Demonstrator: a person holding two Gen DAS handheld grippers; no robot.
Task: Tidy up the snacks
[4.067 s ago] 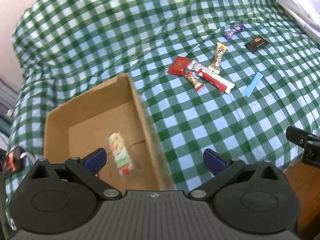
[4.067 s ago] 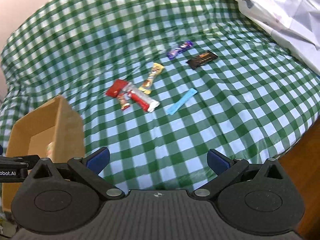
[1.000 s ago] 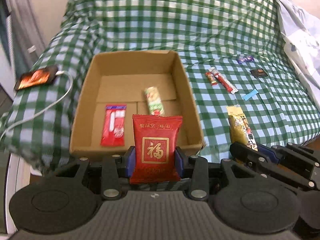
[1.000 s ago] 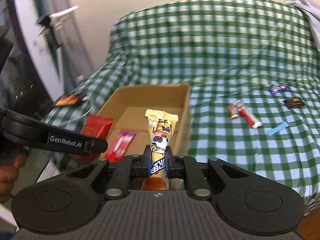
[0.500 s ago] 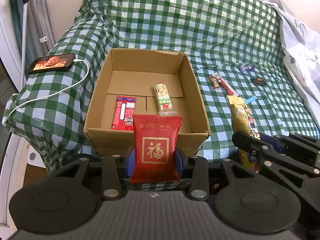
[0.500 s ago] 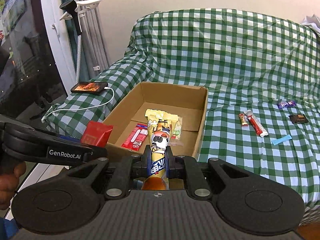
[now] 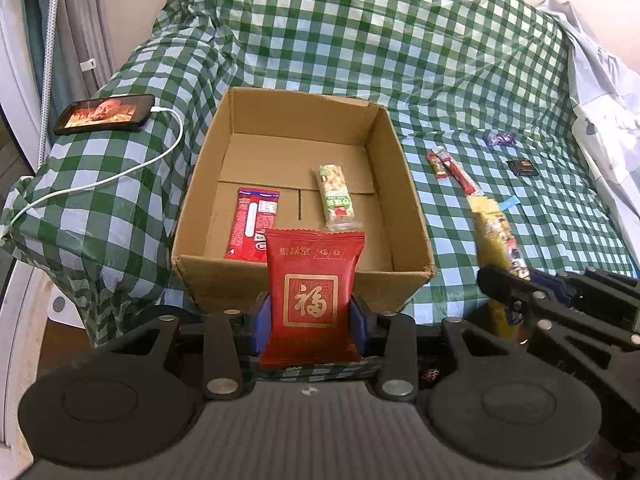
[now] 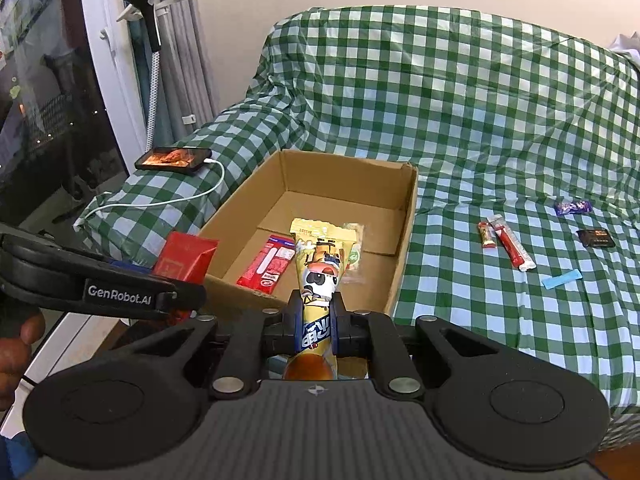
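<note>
I've pulled both grippers back from the bed; each has picked up a snack. My left gripper point(image 7: 311, 316) pinches the red packet point(image 7: 312, 292), my right gripper point(image 8: 316, 322) the yellow packet point(image 8: 320, 272), both short of the box point(image 7: 404, 184), ready to drop in.
</note>
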